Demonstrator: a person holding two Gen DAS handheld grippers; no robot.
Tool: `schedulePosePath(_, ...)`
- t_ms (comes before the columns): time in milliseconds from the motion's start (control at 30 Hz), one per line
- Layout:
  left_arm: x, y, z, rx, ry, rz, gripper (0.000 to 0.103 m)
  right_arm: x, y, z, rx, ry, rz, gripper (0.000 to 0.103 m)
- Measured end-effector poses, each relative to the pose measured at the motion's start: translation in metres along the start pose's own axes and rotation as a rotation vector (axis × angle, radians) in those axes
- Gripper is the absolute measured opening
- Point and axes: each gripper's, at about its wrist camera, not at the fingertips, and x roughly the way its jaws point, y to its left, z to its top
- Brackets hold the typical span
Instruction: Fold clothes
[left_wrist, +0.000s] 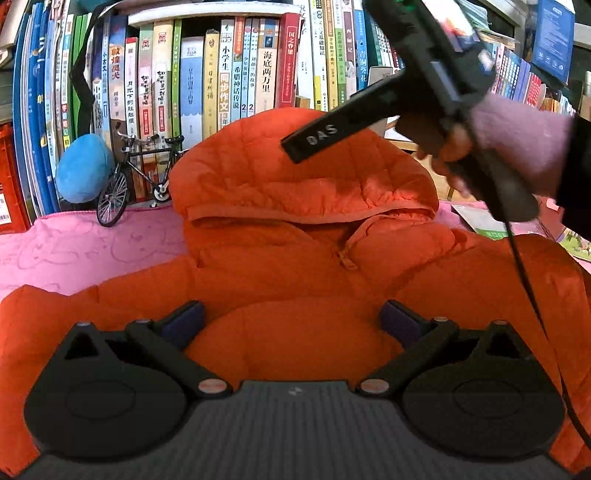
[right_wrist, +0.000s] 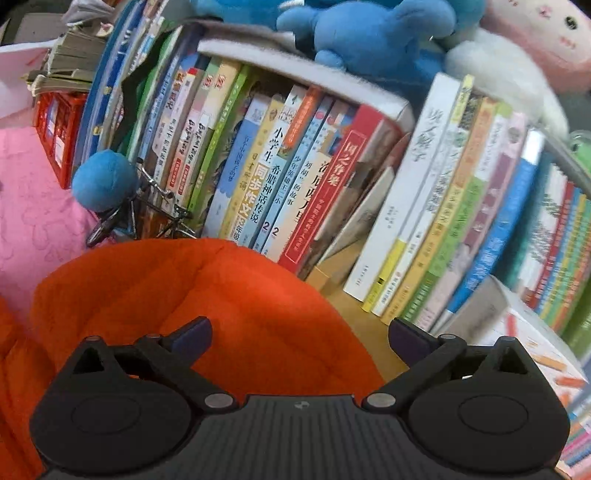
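Observation:
An orange quilted hooded jacket (left_wrist: 303, 236) lies on a pink cloth, front up, its hood toward the bookshelf and a sleeve folded across its chest. My left gripper (left_wrist: 293, 319) hovers open over the folded part near the bottom, nothing between its fingers. The right gripper's body (left_wrist: 436, 74) is held by a hand in a pink sleeve above the hood at upper right; its fingertips are out of that view. In the right wrist view my right gripper (right_wrist: 300, 338) is open above the orange hood (right_wrist: 192, 295), empty.
A wall of upright books (left_wrist: 240, 74) stands right behind the jacket. A small model bicycle (left_wrist: 136, 173) and a blue plush ball (left_wrist: 84, 168) sit at the left on the pink cloth (left_wrist: 92, 247). Plush toys (right_wrist: 369, 33) rest on top of the books. A black cable (left_wrist: 524, 280) trails across the jacket's right side.

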Motion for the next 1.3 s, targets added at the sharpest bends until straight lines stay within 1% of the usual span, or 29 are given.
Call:
schedulePosePath(33, 0.001, 0.000, 0.000, -0.003, 0.003, -0.002, 0.103, 0.006, 0.000, 0.002, 0.001, 0.006, 0.003, 0.103)
schedulePosePath(67, 0.001, 0.001, 0.000, -0.007, 0.005, -0.005, 0.103, 0.011, -0.001, 0.003, 0.007, 0.019, 0.004, 0.099)
schedulePosePath(100, 0.001, 0.001, 0.000, -0.011, 0.008, -0.008, 0.103, 0.015, -0.003, 0.004, 0.023, 0.042, 0.011, 0.093)
schedulePosePath(133, 0.002, 0.001, 0.000, -0.014, 0.011, -0.010, 0.103, 0.016, 0.000, 0.004, 0.027, 0.057, -0.003, 0.062)
schedulePosePath(167, 0.002, 0.001, 0.001, -0.016, 0.013, -0.012, 0.103, 0.017, 0.002, 0.005, 0.031, 0.072, -0.017, 0.047)
schedulePosePath(200, 0.002, 0.001, 0.001, -0.018, 0.014, -0.013, 0.103, 0.018, 0.004, 0.005, 0.033, 0.085, -0.030, 0.040)
schedulePosePath(267, 0.003, 0.002, 0.001, -0.022, 0.016, -0.016, 0.103, 0.014, 0.009, 0.005, 0.014, 0.089, -0.048, 0.022)
schedulePosePath(300, 0.003, 0.002, 0.002, -0.023, 0.017, -0.017, 0.103, 0.011, 0.011, 0.004, 0.011, 0.088, -0.060, 0.021)
schedulePosePath(333, 0.003, 0.002, 0.002, -0.024, 0.018, -0.017, 0.103, 0.004, 0.013, 0.004, 0.005, 0.067, -0.083, 0.018)
schedulePosePath(400, 0.003, 0.002, 0.002, -0.026, 0.018, -0.018, 0.103, -0.014, 0.013, 0.001, -0.005, 0.015, -0.118, 0.017)
schedulePosePath(500, 0.002, 0.002, 0.002, -0.028, 0.016, -0.020, 0.103, -0.050, 0.018, 0.001, -0.026, -0.065, -0.144, 0.015)
schedulePosePath(667, 0.000, 0.003, 0.003, -0.037, 0.008, -0.027, 0.103, -0.117, 0.039, -0.003, -0.108, -0.172, -0.202, 0.015)
schedulePosePath(800, -0.010, 0.013, 0.007, -0.076, -0.002, -0.065, 0.103, -0.177, 0.061, -0.017, -0.149, -0.284, -0.266, 0.015)
schedulePosePath(833, -0.019, 0.020, 0.009, -0.098, -0.003, -0.080, 0.103, -0.188, 0.064, -0.022, -0.153, -0.301, -0.270, 0.015)
schedulePosePath(900, -0.045, 0.038, 0.015, -0.162, -0.030, -0.121, 0.103, -0.207, 0.072, -0.032, -0.161, -0.334, -0.280, 0.013)
schedulePosePath(967, -0.079, 0.058, 0.017, -0.234, -0.078, -0.187, 0.103, -0.219, 0.077, -0.045, -0.161, -0.341, -0.281, 0.010)
schedulePosePath(1000, -0.090, 0.065, 0.018, -0.257, -0.094, -0.204, 0.103, -0.224, 0.079, -0.051, -0.152, -0.339, -0.277, 0.010)
schedulePosePath(1133, -0.087, 0.062, 0.012, -0.233, -0.081, -0.141, 0.103, -0.233, 0.089, -0.077, -0.129, -0.320, -0.246, 0.010)
schedulePosePath(1233, -0.085, 0.060, 0.008, -0.215, -0.071, -0.094, 0.103, -0.230, 0.095, -0.089, -0.104, -0.272, -0.213, 0.010)
schedulePosePath(1300, -0.083, 0.059, 0.005, -0.203, -0.064, -0.063, 0.103, -0.227, 0.090, -0.091, -0.045, -0.242, -0.185, 0.010)
